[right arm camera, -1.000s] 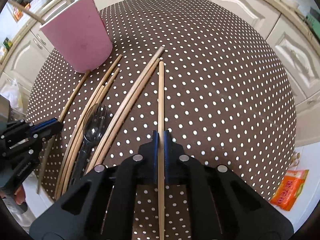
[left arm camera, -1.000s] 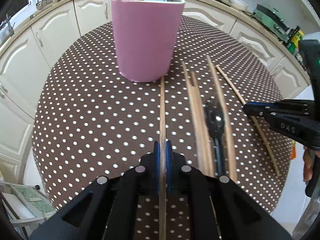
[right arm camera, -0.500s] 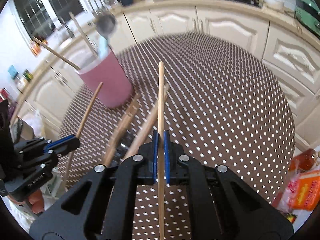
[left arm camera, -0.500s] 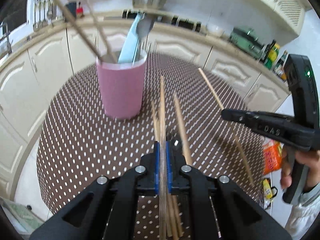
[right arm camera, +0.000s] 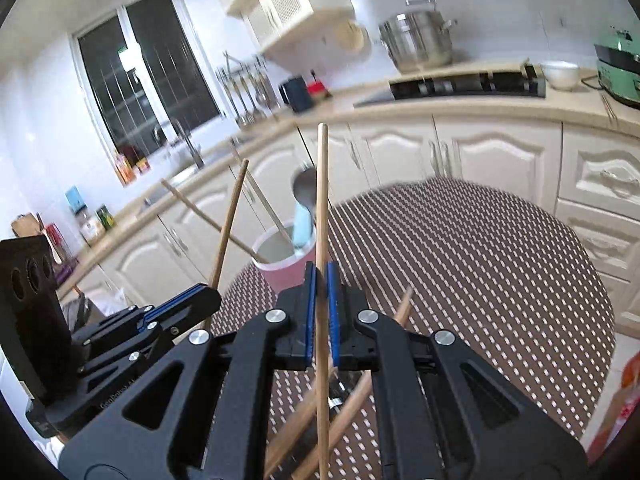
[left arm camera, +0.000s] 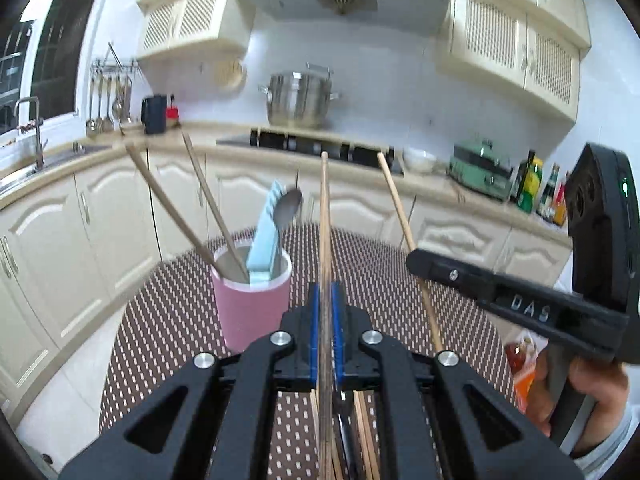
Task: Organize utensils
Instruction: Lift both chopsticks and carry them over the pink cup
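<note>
Above the table (left arm camera: 168, 320), both tools clamp chopsticks.

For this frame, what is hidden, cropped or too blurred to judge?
- Left wrist view: utensils left on the table lie mostly behind the left tongs; their number is unclear.
- Right wrist view: the pink cup is half hidden by the right tongs.
- Both views: the held chopsticks run off the bottom edge.

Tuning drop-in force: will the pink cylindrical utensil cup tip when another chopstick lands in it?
Possibly. The pink cylindrical utensil cup is taller than wide, and its wooden chopsticks lean far over the rim, adding leverage. The dotted tablecloth probably gives grip, so tipping seems likelier than sliding.
</note>
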`<action>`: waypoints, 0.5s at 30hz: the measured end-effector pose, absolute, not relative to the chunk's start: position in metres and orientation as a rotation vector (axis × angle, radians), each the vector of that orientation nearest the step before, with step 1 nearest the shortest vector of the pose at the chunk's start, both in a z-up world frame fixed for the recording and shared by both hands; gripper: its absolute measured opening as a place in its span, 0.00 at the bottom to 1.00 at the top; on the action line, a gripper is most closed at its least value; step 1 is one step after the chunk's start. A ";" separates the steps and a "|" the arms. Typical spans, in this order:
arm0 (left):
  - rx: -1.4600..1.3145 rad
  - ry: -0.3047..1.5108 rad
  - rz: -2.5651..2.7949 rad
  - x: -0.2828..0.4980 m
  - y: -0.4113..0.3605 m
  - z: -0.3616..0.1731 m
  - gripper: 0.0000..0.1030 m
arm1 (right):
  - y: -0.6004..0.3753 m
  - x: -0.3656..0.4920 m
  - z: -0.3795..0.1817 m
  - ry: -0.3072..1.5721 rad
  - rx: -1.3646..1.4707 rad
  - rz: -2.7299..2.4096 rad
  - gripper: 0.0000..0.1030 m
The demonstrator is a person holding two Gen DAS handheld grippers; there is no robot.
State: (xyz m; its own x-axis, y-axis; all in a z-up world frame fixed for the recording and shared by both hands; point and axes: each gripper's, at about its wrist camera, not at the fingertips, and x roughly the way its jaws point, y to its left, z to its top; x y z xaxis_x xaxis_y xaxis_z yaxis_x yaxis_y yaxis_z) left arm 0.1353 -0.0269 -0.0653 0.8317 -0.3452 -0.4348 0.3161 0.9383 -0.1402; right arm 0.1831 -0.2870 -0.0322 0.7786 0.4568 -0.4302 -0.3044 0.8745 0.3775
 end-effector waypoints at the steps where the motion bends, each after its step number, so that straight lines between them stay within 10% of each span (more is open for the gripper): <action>1: -0.075 0.451 -0.352 0.138 -0.026 -0.061 0.06 | -0.283 0.183 -0.028 0.523 0.300 0.424 0.06; 15: -0.171 0.192 -0.272 0.178 -0.009 -0.030 0.06 | -0.258 0.228 -0.003 0.301 0.361 0.455 0.06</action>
State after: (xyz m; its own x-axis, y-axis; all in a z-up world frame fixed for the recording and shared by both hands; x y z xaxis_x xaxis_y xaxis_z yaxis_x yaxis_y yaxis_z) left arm 0.1785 -0.0092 -0.0303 0.9453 -0.2818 -0.1643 0.2494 0.9490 -0.1929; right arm 0.2281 -0.2576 -0.0029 0.8565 0.4753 -0.2012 -0.3705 0.8376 0.4015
